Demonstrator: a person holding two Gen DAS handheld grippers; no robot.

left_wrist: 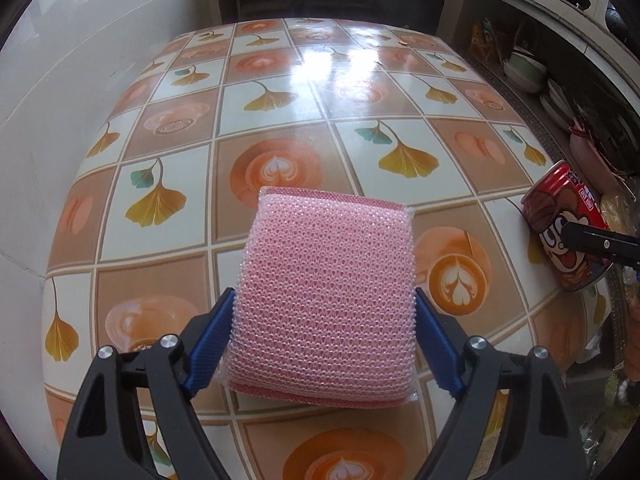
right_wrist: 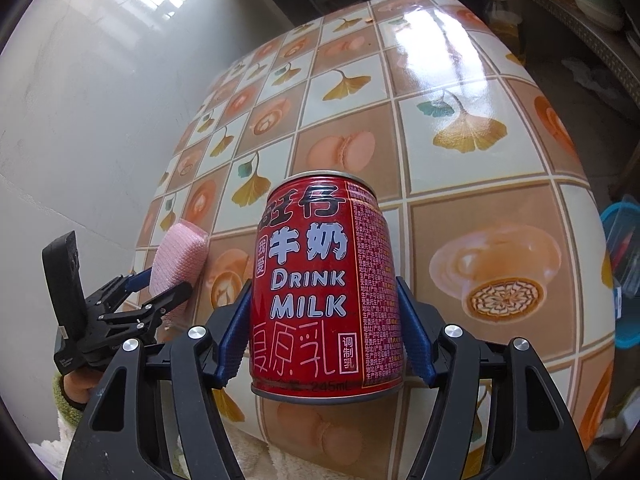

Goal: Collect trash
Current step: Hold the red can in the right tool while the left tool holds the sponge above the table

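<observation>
Pink mesh scrub sponge in clear wrap (left_wrist: 320, 296) clamped by left gripper (left_wrist: 325, 344) | red printed metal milk can (right_wrist: 324, 292) clamped by right gripper (right_wrist: 326, 334) | risk: slick wrap slips; can rotates if tilted.

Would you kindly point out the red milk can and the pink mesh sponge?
red milk can (right_wrist: 320, 292): right wrist view, label front.
pink mesh sponge (left_wrist: 324, 296): left wrist view, top face centre.

Pink wrapped sponge (left_wrist: 324, 300) held above table, red milk can (right_wrist: 326, 284) upright
</observation>
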